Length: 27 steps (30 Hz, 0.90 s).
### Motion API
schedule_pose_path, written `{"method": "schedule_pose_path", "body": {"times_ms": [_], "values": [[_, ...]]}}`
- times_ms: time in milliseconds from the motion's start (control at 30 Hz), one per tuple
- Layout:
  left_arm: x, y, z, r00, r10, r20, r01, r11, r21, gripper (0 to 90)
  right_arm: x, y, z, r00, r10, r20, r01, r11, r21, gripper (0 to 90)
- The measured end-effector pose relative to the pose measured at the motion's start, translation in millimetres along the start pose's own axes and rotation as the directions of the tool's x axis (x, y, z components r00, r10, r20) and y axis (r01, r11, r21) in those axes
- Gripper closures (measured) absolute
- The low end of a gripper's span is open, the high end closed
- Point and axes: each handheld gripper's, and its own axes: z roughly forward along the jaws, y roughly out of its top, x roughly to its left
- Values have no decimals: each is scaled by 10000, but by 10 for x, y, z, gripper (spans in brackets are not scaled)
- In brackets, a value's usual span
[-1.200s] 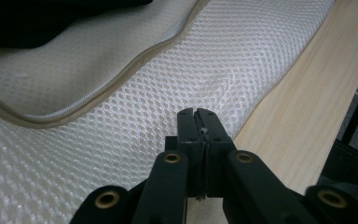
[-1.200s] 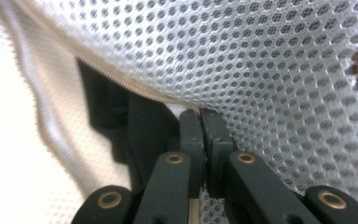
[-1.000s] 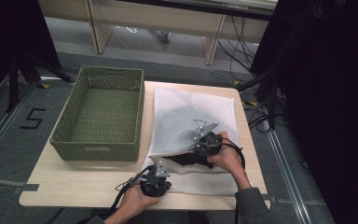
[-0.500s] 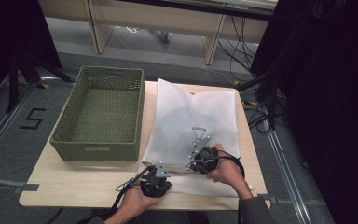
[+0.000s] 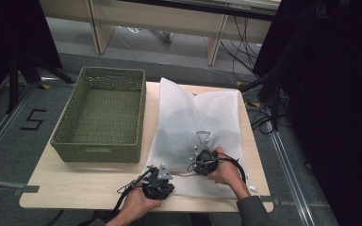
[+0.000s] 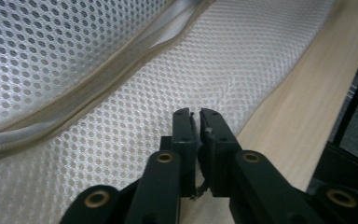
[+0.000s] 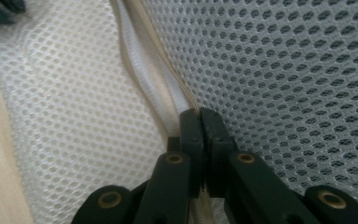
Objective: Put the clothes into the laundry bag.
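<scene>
White mesh laundry bag (image 5: 199,136) lies flat on the wooden table (image 5: 89,181), right of the green basket (image 5: 102,113), long axis running away from the person. Its zipper seam (image 7: 142,60) crosses the near end. The right gripper (image 7: 200,116) is clamped on that seam; the left gripper (image 6: 195,119), just beside, has just been opening off the mesh, a slight gap showing. Since 1 second ago the bag's raised edge has sunk flatter.

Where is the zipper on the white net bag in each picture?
High view: zipper near the bag's front edge, between both grippers.
Left gripper view: it crosses the upper left.
Right gripper view: it runs top to bottom into the shut jaws.
Shared landmark: white mesh bag.
</scene>
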Motion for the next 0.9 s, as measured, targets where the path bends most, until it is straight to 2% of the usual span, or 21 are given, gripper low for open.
{"method": "schedule_pose_path", "body": {"times_ms": [133, 233, 367, 467, 533, 767, 900], "values": [[-7, 14, -34, 9999, 141, 59, -141, 9999, -38, 798, -29, -17, 6, 9997, 218, 58, -218, 9998, -36, 894], [-12, 29, -115, 9996, 194, 203, -187, 9993, -314, 758, -47, -32, 6, 9994, 289, 166, -288, 9996, -64, 893], [-3, 42, -313, 9994, 218, 273, -196, 9969, -766, 726, -90, -64, 0, 9987, 279, 428, -275, 9996, -100, 893], [28, 3, -430, 9995, 172, 278, -149, 9965, -823, 694, -130, -79, -5, 9971, 554, 521, -553, 9985, -42, 890], [45, -44, -503, 9995, 100, 298, -76, 9967, -812, 666, -137, -87, -3, 9976, 514, 463, -507, 9986, -149, 881], [85, -154, -686, 9999, 115, 106, -105, 9961, -876, 548, -44, -98, -67, 9989, 236, 407, -220, 9990, -387, 816], [135, -179, -754, 10000, -1, -75, -6, 9954, -955, 512, -14, -111, -123, 9983, 397, 434, -368, 9971, -670, 766]]}}
